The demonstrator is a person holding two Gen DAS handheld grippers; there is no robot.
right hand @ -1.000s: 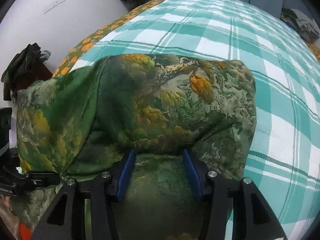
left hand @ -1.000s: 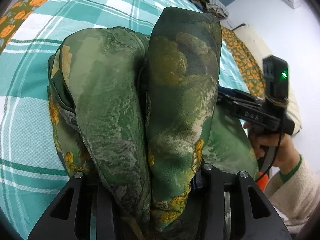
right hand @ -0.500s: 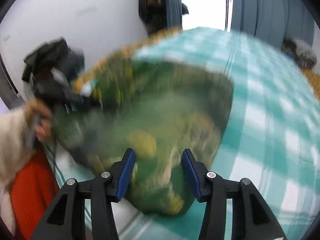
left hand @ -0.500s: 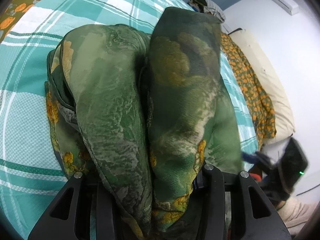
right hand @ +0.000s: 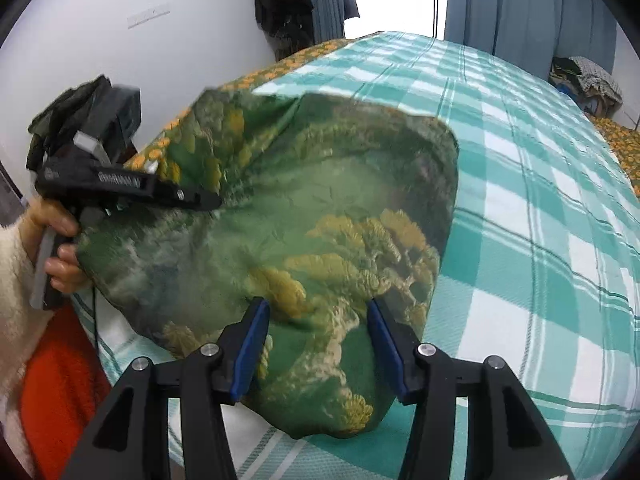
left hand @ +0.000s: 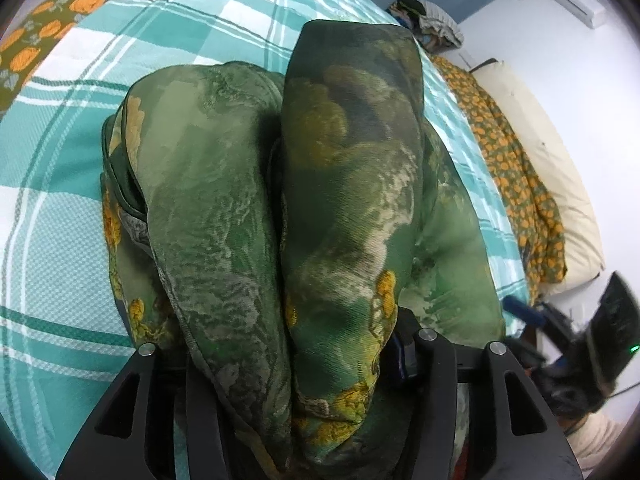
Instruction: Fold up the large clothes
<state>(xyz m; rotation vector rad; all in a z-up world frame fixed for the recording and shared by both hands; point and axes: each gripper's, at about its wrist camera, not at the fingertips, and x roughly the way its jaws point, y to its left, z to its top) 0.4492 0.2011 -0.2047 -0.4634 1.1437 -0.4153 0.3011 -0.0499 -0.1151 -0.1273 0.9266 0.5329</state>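
A green garment with yellow flower print (right hand: 304, 216) lies folded on the teal checked bed (right hand: 560, 240). In the left wrist view the garment (left hand: 280, 200) bulges in two thick folds over and between my left gripper's fingers, which are hidden under it. From the right wrist view my left gripper (right hand: 216, 200) is seen gripping the garment's left edge. My right gripper (right hand: 316, 344) is open, its blue pads astride the garment's near edge, holding nothing. It shows blurred at the lower right of the left wrist view (left hand: 528, 316).
An orange-flowered sheet (left hand: 516, 176) and a cream pillow (left hand: 552, 168) lie along the bed's right side. Dark clothes hang by the white wall (right hand: 284, 4). A clothes pile (right hand: 584, 76) sits at the far end. Something red (right hand: 60, 392) lies below the bed edge.
My right gripper has let go of the garment, pulled back off it and now stands open at its near edge. My left gripper still holds its fold.
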